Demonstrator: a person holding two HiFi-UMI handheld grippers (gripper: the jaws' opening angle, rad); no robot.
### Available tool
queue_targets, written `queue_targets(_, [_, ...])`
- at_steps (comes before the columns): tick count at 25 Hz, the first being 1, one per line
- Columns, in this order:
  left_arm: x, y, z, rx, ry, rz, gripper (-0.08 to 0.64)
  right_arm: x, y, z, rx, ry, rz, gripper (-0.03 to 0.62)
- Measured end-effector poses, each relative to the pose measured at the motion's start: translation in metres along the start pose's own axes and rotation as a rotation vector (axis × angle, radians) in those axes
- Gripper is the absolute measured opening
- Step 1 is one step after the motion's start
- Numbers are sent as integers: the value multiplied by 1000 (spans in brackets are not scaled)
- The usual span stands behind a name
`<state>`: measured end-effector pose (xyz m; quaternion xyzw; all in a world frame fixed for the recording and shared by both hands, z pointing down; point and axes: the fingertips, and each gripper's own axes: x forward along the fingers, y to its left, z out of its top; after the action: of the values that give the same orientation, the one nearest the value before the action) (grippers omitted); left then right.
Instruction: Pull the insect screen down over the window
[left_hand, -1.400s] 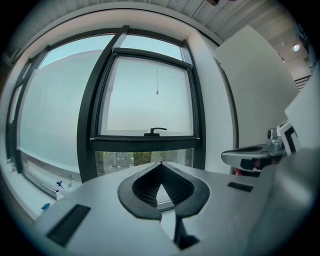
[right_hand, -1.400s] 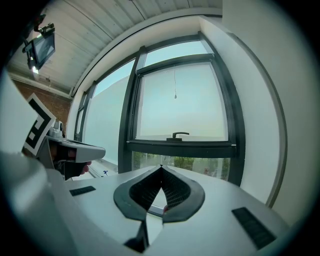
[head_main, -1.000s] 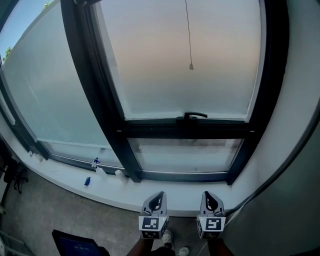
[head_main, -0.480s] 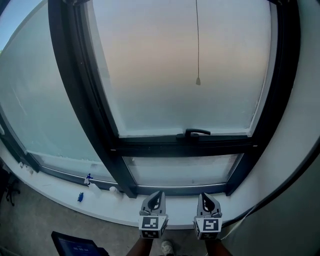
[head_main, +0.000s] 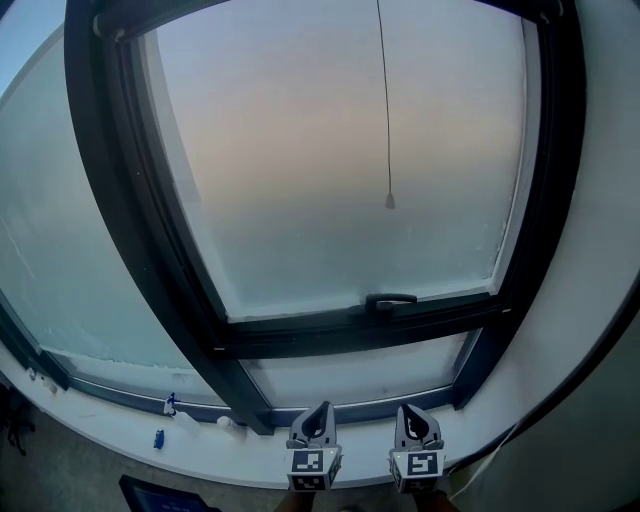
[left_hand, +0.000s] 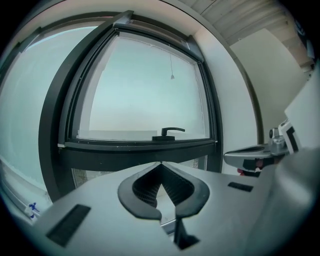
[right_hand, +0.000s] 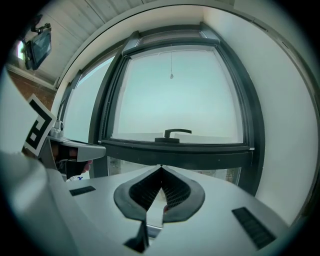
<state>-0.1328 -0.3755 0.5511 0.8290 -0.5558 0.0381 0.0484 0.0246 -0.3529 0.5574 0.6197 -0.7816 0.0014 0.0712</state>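
Clenched and empty, my left gripper (head_main: 318, 408) and right gripper (head_main: 415, 410) sit side by side near the white sill (head_main: 90, 425), short of the window handle (head_main: 390, 300). Beyond, the pull cord (head_main: 389, 201) dangles against the pane, well apart from both. It is thin and free to swing; a snatch could miss it or slip off its toggle. The insect screen isn't over the glass; I judge it rolled up at the frame's top, where I can't make it out.

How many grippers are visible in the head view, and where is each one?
2. The left gripper sits at the bottom edge, below the window frame; the right gripper is beside it on the right. Both are shut and empty.
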Motion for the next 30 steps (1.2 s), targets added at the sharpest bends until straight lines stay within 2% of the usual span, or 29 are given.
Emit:
queue_targets(6, [21, 3, 8, 14, -13, -15, 0, 17, -4, 12, 3, -26, -1, 3])
queue_targets(10, [35, -3, 35, 52, -69, -20, 0, 29, -14, 32, -17, -61, -3, 3])
queue_targets(14, [50, -5, 73, 111, -150, -3, 0, 43, -26, 56, 19, -68, 2, 3])
queue_targets(18, [59, -5, 114, 136, -236, 2, 0, 55, -35, 98, -5, -163, 16, 3])
queue_targets(23, [62, 5, 148, 82, -276, 23, 0, 59, -38, 144, -87, -284, 47, 3])
queue_targets(30, [73, 24, 222, 246, -401, 80, 0, 69, -56, 208, -166, -403, 32, 3])
